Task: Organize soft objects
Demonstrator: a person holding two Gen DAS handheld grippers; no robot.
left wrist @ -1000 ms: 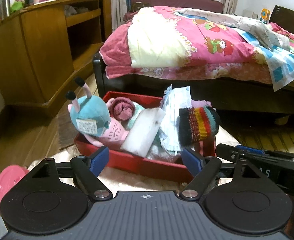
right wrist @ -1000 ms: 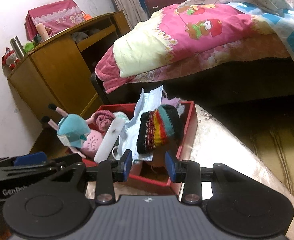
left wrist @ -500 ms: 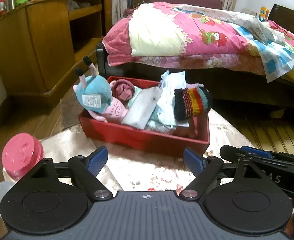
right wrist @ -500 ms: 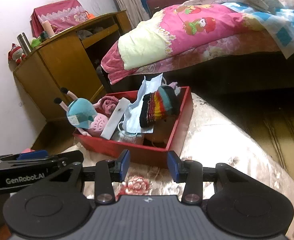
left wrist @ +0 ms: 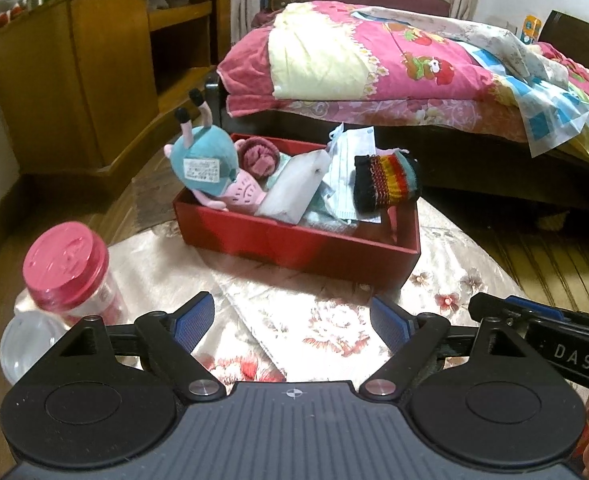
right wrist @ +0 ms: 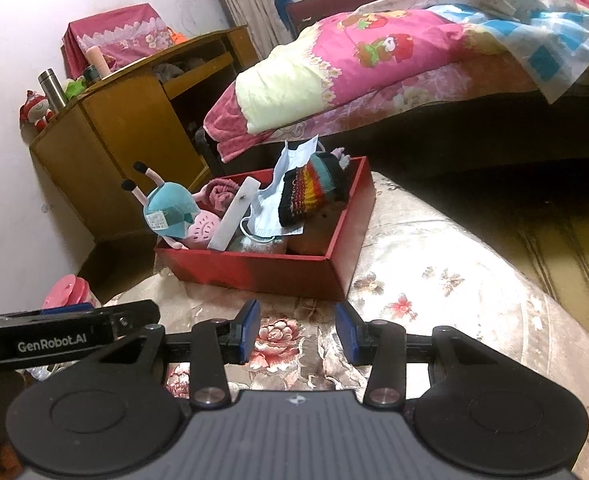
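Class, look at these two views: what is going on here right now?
A person holds two grippers above a table with a flowered cloth. Neither grips anything: the left gripper stands wide open, the right gripper narrower, with only cloth showing between its fingers. Ahead sits a red box piled with a plush snail, a face mask and a striped knit piece. A pink-lidded jar stands left.

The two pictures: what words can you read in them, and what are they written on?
"GenRobot.AI": on the black bar of the left tongs, seen in the right wrist view.
"DAS": on the black bar of the right tongs, seen in the left wrist view; the bar runs out of the picture there.
White tag on the teal plush toy: print too small to read.
Nothing else shows readable writing.
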